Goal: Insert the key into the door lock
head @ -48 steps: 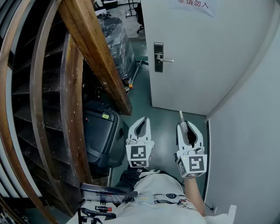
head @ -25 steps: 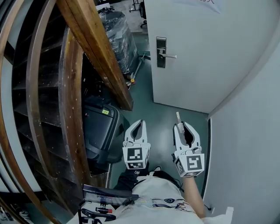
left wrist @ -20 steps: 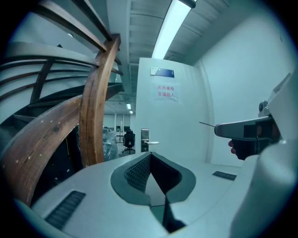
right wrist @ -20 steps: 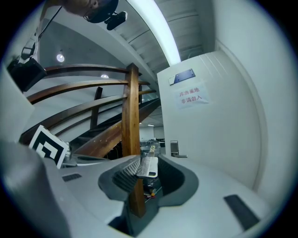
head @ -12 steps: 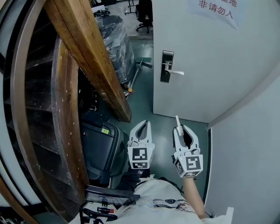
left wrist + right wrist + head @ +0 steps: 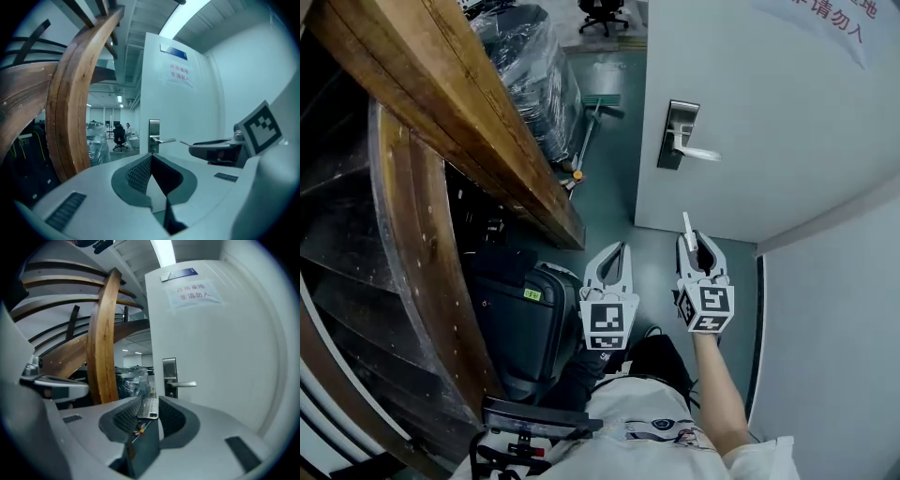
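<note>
A white door stands ahead with a steel lock plate and lever handle. My right gripper is shut on a silver key, whose blade sticks out forward, well short of the door. In the right gripper view the key lies between the pads, with the lock plate beyond and slightly right of it. My left gripper is beside it on the left, shut with nothing in it. Its view shows the lock plate straight ahead.
A curved wooden stair beam runs along the left. Under it sits a black case. Plastic-wrapped goods and a broom lie farther back. A pale wall closes the right side. A paper sign hangs on the door.
Both grippers and the head have come closer to the door, so the lock plate looks larger and nearer. The key stays held in the right gripper.
</note>
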The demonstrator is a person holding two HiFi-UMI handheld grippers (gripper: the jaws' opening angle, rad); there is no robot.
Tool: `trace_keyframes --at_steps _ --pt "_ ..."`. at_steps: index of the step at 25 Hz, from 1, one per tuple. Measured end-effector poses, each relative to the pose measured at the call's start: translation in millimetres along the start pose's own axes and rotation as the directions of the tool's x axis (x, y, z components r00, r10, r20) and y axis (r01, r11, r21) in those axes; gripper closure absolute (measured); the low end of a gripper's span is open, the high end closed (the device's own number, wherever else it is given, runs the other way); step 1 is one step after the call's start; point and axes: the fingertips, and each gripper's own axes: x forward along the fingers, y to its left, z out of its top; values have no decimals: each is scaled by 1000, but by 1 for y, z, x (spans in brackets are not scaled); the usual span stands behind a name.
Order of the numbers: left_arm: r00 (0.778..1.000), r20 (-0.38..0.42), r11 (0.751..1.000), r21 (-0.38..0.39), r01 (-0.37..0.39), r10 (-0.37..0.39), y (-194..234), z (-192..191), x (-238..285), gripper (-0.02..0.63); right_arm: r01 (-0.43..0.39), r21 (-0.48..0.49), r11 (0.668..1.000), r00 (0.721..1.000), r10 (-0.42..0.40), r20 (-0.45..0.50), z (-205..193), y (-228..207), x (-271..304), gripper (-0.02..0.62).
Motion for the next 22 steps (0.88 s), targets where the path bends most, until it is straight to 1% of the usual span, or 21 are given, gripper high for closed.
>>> trace_keyframes --at_steps 4,8,11,16,19,22 --pt "1000 -17 1000 -11 -22 22 13 -26 15 601 12 -13 1000 1000 -12 -16 -18 -21 69 476" --pt "997 -31 997 -40 -73 71 25 -69 29 601 28 -33 999 999 -29 -21 -41 -43 129 476" --pt "995 -39 995 -47 -91 90 32 -97 41 601 36 -42 998 999 -37 -6 -48 -58 164 476" --pt "992 -55 992 -52 -117 114 44 -126 56 601 54 -47 997 998 -55 -11 -56 -76 206 476" --pt "991 -60 991 -53 -123 120 50 -133 65 601 54 -56 997 999 -54 -6 -57 -80 219 476" --pt "990 -70 989 -71 -127 122 54 -137 73 601 55 -51 997 998 -55 -4 -58 -82 228 476"
